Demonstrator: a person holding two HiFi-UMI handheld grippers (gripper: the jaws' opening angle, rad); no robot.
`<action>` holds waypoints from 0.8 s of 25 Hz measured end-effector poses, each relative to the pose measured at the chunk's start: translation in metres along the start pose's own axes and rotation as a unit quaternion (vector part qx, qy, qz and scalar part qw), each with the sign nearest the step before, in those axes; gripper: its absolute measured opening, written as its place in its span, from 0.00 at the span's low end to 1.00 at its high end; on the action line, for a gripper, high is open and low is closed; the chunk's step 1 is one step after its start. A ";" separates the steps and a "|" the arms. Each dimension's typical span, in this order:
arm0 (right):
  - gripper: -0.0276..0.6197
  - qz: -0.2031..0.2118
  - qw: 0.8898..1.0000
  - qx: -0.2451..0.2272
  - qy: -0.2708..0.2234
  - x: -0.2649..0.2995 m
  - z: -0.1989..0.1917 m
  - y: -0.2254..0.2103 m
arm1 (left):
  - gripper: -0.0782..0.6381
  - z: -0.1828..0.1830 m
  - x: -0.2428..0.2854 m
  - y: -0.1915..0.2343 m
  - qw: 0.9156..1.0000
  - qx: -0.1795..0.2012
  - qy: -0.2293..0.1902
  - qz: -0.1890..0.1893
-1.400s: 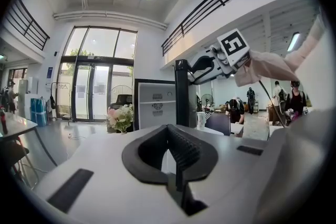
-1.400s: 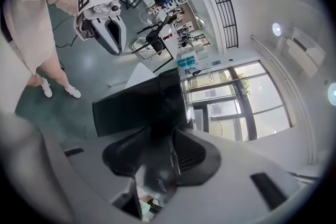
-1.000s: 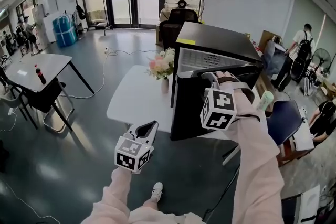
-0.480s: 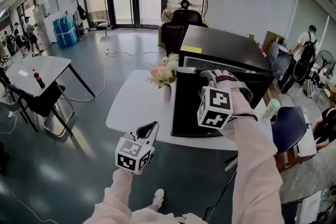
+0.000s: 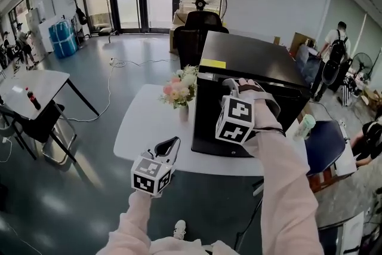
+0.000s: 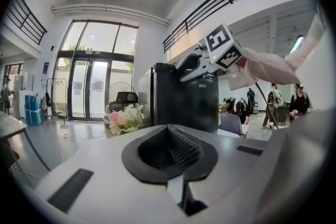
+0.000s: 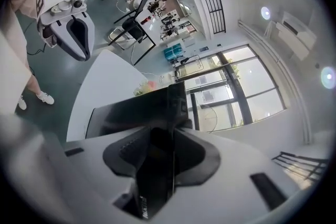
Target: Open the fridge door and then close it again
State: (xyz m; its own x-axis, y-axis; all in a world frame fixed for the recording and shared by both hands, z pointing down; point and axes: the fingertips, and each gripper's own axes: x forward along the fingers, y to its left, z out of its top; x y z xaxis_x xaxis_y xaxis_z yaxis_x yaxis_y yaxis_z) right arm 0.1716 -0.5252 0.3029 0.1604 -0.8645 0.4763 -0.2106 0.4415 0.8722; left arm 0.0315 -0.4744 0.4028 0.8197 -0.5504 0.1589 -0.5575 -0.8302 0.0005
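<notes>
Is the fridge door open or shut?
Shut or almost: the fridge door lies against the body, no interior shows; a thin gap cannot be ruled out.

Pale pink sleeves (image 5: 286, 188); white shoe (image 5: 179, 227); black-and-white marker cubes (image 5: 234, 120)

Head view steep above, gripper views share fridge (image 6: 178, 102), left level, apart, right seemingly against it

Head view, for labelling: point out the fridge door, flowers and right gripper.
fridge door (image 5: 206, 119), head view, black front face.
flowers (image 5: 179, 88), head view, the blooms.
right gripper (image 5: 229, 84), head view, between its fingertips at the door's top.
</notes>
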 end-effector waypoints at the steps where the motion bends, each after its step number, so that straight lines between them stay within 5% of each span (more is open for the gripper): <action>1: 0.26 -0.001 1.000 0.002 0.003 0.004 -0.001 -0.004 | 0.12 0.003 0.004 0.003 1.000 0.000 -0.001 -0.002; 20: 0.26 0.018 1.000 0.020 0.011 0.021 -0.007 -0.010 | 0.12 0.011 0.050 0.038 0.999 0.005 -0.013 -0.036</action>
State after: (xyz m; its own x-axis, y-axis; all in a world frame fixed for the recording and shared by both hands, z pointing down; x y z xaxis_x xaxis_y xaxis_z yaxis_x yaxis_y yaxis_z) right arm 0.1838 -0.5457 0.3049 0.1732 -0.8424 0.5103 -0.2550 0.4622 0.8493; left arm 0.0532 -0.5345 0.3999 0.8611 -0.4905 0.1338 -0.4951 -0.8688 0.0016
